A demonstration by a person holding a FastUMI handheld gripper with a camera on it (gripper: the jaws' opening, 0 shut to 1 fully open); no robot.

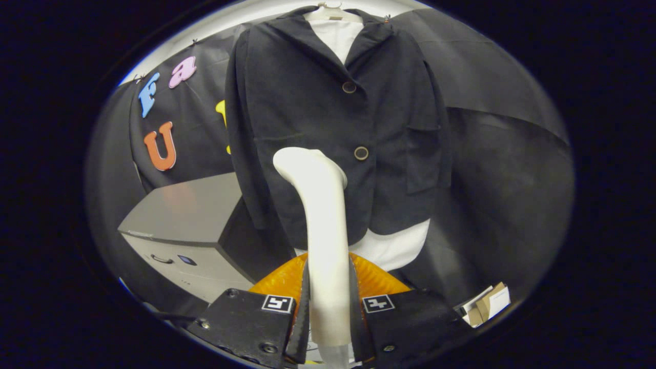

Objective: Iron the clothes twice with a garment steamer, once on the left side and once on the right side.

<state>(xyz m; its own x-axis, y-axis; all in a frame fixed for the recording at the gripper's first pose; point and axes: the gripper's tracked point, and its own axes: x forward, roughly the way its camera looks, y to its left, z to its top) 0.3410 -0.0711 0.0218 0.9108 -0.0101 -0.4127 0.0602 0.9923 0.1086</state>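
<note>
Grey cabinet (179,212) left of the hanging jacket (328,128); jacket on a hanger (330,11) — cardboard boxes (487,305) low, right

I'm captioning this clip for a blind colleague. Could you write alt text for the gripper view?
The gripper is shut on the handle of a white garment steamer, its head near a dark jacket on a hanger over a white shirt. A grey cabinet stands beside the jacket.

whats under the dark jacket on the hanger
A white garment shows at the collar and below the hem of the dark jacket; the rest is covered. The gripper holds the steamer before the jacket.
</note>
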